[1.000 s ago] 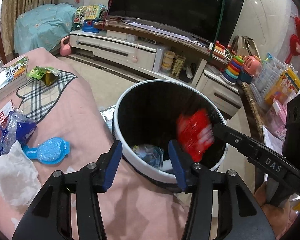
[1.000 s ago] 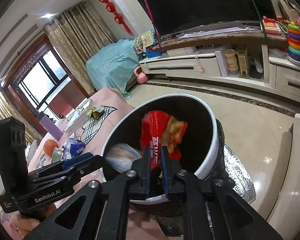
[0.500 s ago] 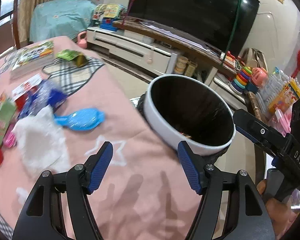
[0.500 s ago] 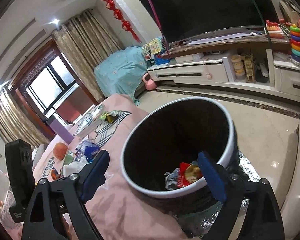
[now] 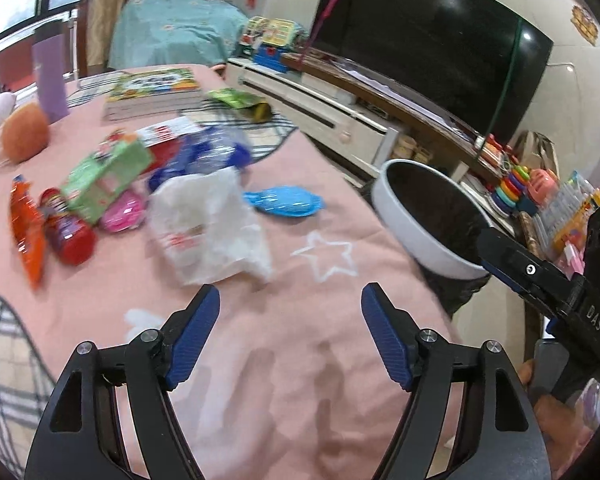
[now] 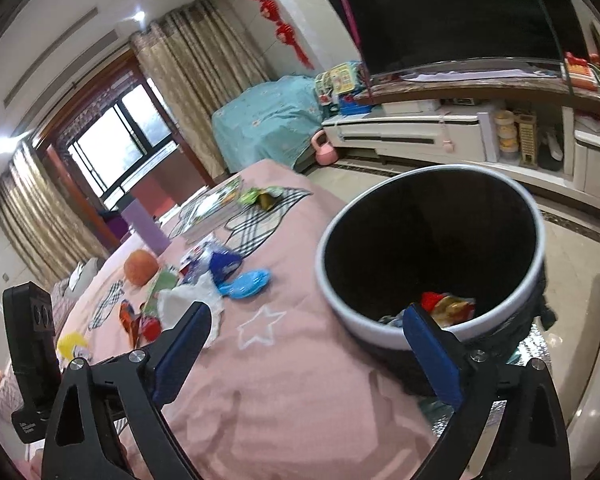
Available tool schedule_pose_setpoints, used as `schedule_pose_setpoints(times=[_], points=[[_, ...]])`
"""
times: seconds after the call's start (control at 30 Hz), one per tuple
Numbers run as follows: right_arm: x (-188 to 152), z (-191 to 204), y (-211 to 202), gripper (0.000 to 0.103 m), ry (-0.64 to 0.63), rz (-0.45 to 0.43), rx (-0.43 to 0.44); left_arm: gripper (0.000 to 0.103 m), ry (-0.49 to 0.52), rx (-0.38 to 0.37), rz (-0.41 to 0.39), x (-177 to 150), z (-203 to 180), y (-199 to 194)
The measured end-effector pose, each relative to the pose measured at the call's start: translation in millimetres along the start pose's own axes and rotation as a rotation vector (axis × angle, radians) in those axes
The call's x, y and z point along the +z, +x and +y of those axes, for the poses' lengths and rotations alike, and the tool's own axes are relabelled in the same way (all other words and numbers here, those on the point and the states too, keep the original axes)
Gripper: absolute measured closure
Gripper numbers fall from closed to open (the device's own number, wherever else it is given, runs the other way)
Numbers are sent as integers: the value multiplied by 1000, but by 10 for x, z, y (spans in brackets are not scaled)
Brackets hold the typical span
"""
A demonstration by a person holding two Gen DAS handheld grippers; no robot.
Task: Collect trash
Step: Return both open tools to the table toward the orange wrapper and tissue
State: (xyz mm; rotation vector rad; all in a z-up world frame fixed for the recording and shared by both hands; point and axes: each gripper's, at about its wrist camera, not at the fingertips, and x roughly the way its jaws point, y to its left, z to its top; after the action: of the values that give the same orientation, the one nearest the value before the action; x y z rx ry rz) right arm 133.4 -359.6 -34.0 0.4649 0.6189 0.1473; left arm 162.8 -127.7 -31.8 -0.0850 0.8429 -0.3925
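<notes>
A white-rimmed bin (image 6: pixel 432 256) with a black liner stands beside the pink-covered table (image 5: pixel 300 360); a red wrapper (image 6: pixel 446 305) lies inside it. My left gripper (image 5: pixel 290 340) is open and empty over the table, facing a white plastic bag (image 5: pixel 210 224), a blue blister pack (image 5: pixel 286 202), a green carton (image 5: pixel 106 176), a red bottle (image 5: pixel 66 230) and an orange wrapper (image 5: pixel 28 236). My right gripper (image 6: pixel 304 352) is open and empty, near the bin's near rim. The bin also shows in the left wrist view (image 5: pixel 416 236).
Books (image 5: pixel 152 94), a green snack packet (image 5: pixel 240 102), an orange ball (image 5: pixel 24 136) and a purple cup (image 5: pixel 52 80) sit at the table's far side. A TV (image 6: pixel 460 16) on a white cabinet (image 6: pixel 420 140) stands behind the bin. Toys (image 5: pixel 516 188) crowd the right.
The right gripper opened and let the red wrapper fall into the bin. The left gripper swung away from the bin toward the trash on the table.
</notes>
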Motion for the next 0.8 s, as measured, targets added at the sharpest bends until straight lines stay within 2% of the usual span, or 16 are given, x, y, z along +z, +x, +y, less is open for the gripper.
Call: schedule_pose_setpoints(times=[0.57,0.8], points=[[-326,705,316,5,-114,95,87,28,-142,108,-17,-298,835,-306],[-421,905,442,5,-153,131,94,28,-180,139,-16,-380,1074,-344]])
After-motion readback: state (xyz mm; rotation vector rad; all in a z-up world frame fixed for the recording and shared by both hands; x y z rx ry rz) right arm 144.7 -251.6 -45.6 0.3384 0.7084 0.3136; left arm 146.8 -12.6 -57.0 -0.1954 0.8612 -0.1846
